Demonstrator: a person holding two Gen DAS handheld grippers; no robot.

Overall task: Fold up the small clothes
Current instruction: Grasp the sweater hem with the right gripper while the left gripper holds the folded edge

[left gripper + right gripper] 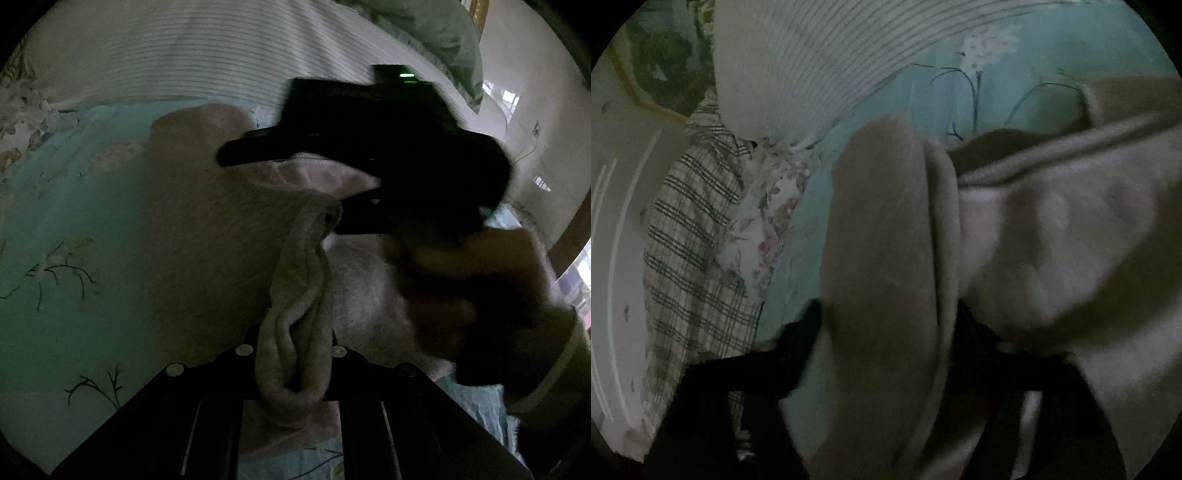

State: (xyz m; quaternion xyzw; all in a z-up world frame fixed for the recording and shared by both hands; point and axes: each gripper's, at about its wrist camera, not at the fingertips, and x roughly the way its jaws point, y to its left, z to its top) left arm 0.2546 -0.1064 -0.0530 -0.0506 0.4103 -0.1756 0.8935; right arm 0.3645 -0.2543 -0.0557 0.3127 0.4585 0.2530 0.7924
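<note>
A small pinkish-grey garment (207, 236) lies on a light green floral bedsheet (55, 258). My left gripper (295, 354) is shut on a bunched edge of the garment, which hangs between its fingers. The right gripper (354, 162), black, shows in the left wrist view just beyond, over the garment's far edge. In the right wrist view the garment (1052, 229) fills the frame and a fold of it (886, 258) is pinched in my right gripper (886, 354), lifted off the sheet (886, 96).
A white striped cover (166, 55) lies at the far side of the bed. A green pillow (436, 33) sits at the back right. A checked cloth (694, 258) lies left in the right wrist view. The room is dim.
</note>
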